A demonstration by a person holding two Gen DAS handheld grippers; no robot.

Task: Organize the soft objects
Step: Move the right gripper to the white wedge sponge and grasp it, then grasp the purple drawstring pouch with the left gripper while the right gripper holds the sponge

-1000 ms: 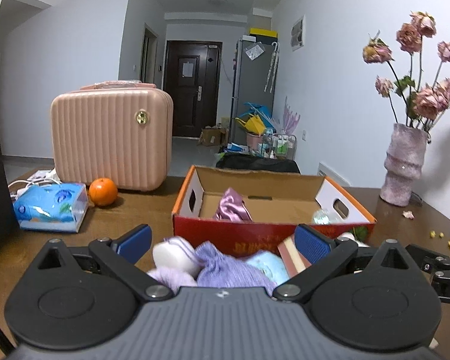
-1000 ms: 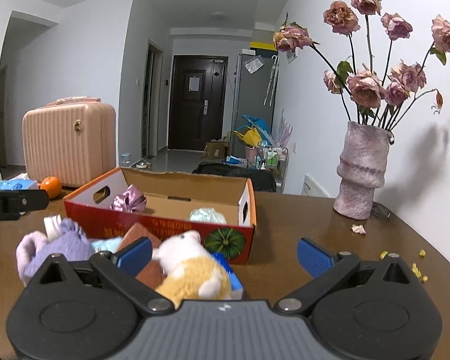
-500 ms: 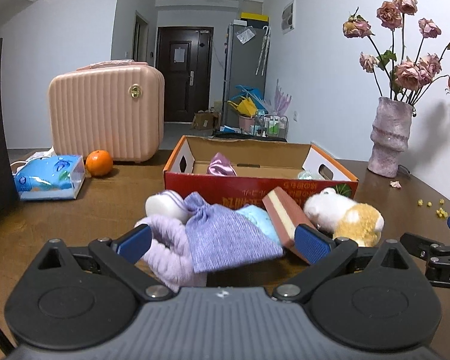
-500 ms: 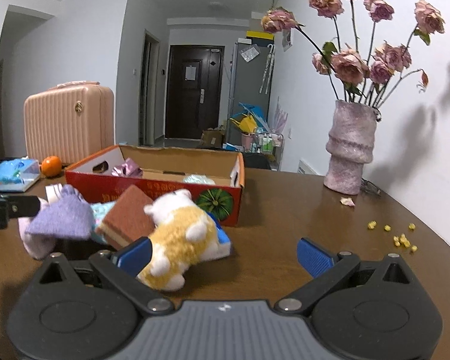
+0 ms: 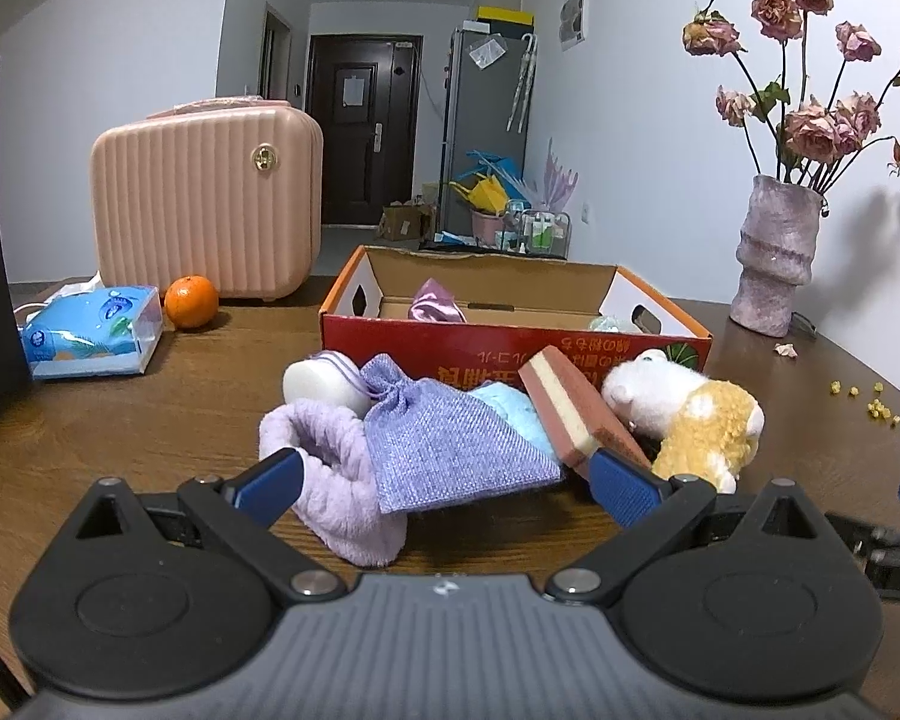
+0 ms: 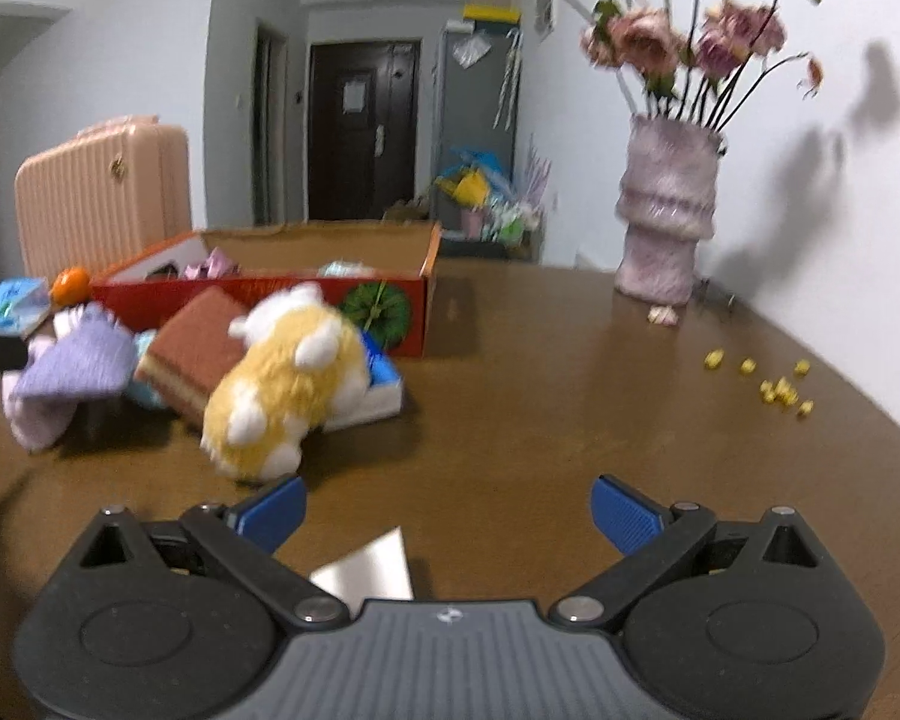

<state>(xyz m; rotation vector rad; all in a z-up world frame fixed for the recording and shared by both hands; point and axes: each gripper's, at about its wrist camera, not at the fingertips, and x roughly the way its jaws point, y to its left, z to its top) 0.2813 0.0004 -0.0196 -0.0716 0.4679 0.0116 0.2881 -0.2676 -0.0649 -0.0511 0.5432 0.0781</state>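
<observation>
A pile of soft things lies on the brown table before a red cardboard box [image 5: 510,354] [image 6: 270,291]: a lilac towel [image 5: 336,480], a purple drawstring pouch [image 5: 444,444] [image 6: 81,357], a light-blue cloth [image 5: 510,408], a brown-and-cream sponge [image 5: 564,414] [image 6: 195,354] and a yellow-white plush toy [image 5: 696,420] [image 6: 288,384]. The box holds a pink satin pouch [image 5: 435,306]. My left gripper [image 5: 444,486] is open, its fingers either side of the pile's near edge. My right gripper [image 6: 447,507] is open and empty, near the plush.
A pink suitcase [image 5: 204,204], an orange [image 5: 191,301] and a blue tissue pack [image 5: 90,330] stand at the left. A vase of dried roses [image 5: 774,258] [image 6: 669,222] stands at the right. Yellow crumbs [image 6: 774,387] lie on the table. A white card [image 6: 369,570] lies under my right gripper.
Both grippers have pulled back from the box, so the whole pile now shows in front of them. The right gripper also swung right. Both stay open.
</observation>
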